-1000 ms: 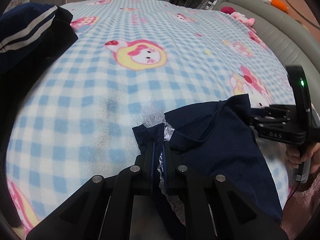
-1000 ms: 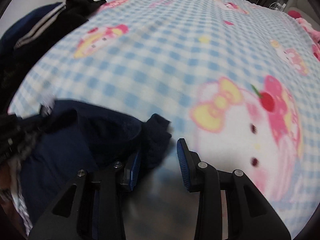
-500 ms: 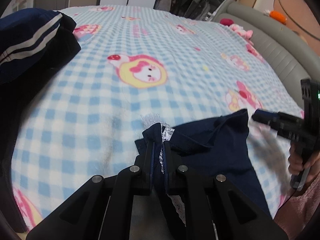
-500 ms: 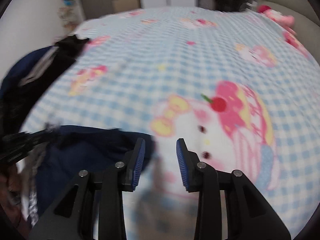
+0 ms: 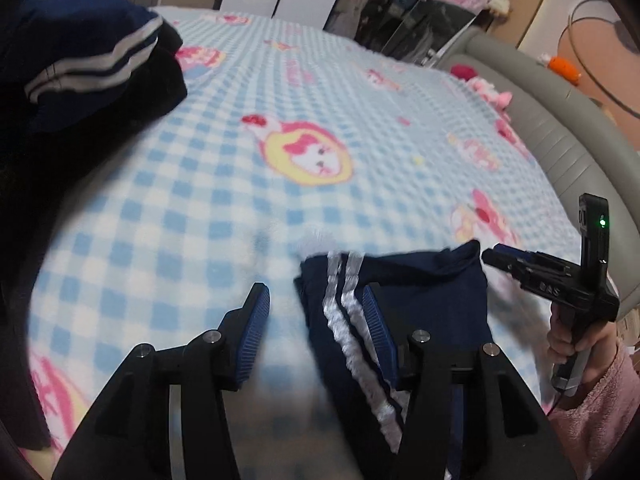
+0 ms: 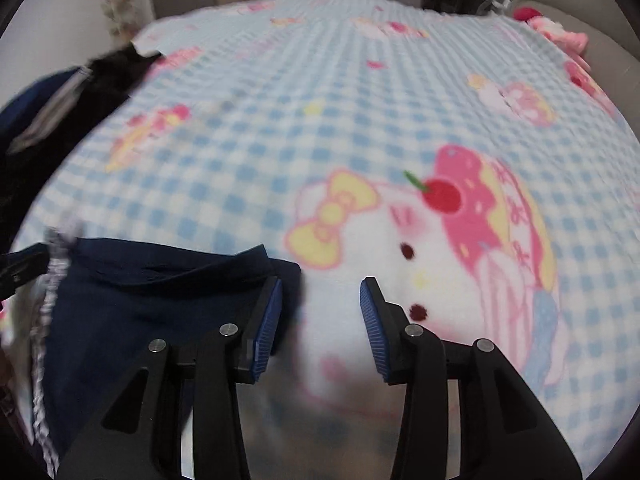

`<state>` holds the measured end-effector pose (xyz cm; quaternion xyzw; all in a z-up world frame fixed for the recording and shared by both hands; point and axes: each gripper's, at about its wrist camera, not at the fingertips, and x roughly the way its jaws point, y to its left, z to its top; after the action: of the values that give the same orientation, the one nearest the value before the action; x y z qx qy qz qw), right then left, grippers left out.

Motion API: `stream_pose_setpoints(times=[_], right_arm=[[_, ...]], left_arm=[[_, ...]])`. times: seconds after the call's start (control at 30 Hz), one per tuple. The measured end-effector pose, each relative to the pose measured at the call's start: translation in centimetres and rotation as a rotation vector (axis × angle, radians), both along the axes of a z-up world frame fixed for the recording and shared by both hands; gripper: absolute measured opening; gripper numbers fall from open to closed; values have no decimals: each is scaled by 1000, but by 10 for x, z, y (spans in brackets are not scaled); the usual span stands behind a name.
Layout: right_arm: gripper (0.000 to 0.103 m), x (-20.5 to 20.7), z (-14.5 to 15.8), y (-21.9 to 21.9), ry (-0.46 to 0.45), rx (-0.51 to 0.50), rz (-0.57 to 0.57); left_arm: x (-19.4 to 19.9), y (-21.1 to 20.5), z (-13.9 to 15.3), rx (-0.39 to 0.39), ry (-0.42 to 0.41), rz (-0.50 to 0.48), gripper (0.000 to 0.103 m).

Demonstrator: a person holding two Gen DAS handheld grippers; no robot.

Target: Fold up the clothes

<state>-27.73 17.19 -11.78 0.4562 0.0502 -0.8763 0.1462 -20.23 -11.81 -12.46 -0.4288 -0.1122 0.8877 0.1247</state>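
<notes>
A: Where is the garment?

B: The navy garment [image 5: 432,300] lies flat on the blue-and-white checked blanket [image 5: 208,216] that covers the bed, at the near edge. Two lacy white stripes [image 5: 348,320] run down its left side. In the right wrist view the same navy cloth [image 6: 140,304] fills the lower left.

A: And the left tool?

B: The left tool [image 5: 316,320] is spread wide and holds nothing. Its right finger sits over the striped part of the cloth, its left finger over bare blanket.

A: The right one?

B: The right tool [image 6: 320,312] is also parted and empty. Its left finger is at the garment's upper right corner; whether it touches is blurred. Its right finger is over a printed cartoon cat [image 6: 420,248]. From the left wrist view that tool [image 5: 504,262] shows just beside the garment's right edge, gripped by a hand [image 5: 568,340] in a pink fuzzy sleeve [image 5: 600,412].

A: Anything else on the bed?

B: A pile of dark clothes [image 5: 80,60] with white stripes at far left, and a pink plush toy [image 5: 488,92] by the grey padded bed frame [image 5: 560,132].
</notes>
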Motion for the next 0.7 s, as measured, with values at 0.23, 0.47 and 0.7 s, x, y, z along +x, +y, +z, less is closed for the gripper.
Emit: stream_pose_setpoints(times=[0.23, 0.47, 0.7], right_arm=[[53, -18, -12, -25, -62, 15, 108], [53, -6, -1, -9, 30, 63, 5], [53, -11, 5, -17, -10, -27, 130]], left_arm=[[-16, 20, -7, -49, -42, -59, 4], [11, 2, 17, -107, 61, 70, 3], [4, -3, 1, -72, -14, 63, 5]])
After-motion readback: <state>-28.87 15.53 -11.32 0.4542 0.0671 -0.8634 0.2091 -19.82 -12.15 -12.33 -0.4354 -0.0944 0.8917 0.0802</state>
